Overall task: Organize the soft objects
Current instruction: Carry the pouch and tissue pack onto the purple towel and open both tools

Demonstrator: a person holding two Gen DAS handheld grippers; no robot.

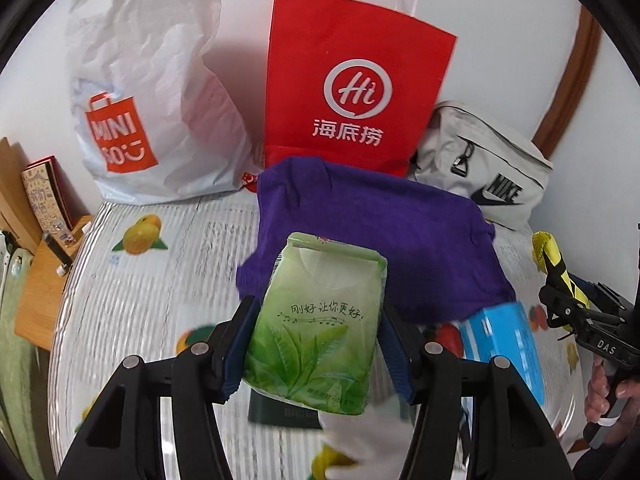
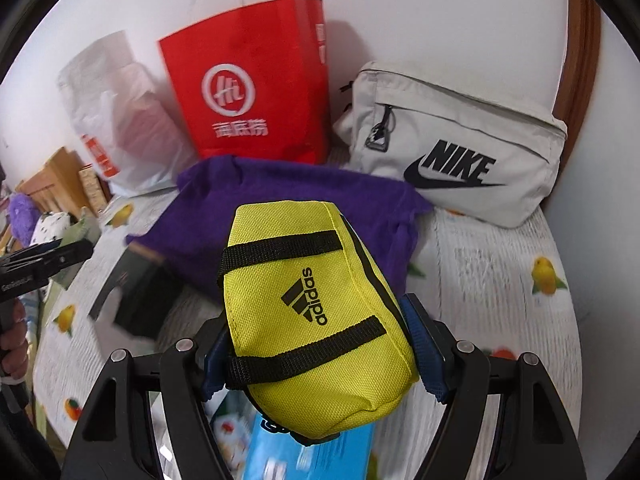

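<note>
Now, the left tongs [image 1: 316,340] pinch a green tissue pack [image 1: 316,320] by its flanks, lifted clear of the counter [image 1: 160,280], while the right tongs [image 2: 316,344] clamp a yellow pouch [image 2: 312,312] across its width, also aloft. Both grips squeeze the soft sides, likely for carrying. Beyond them lies a purple cloth [image 1: 360,220], and against the wall stand a red paper bag [image 1: 352,80], a white plastic bag [image 1: 160,100] and a grey sling bag [image 2: 460,148], probable destinations.
</note>
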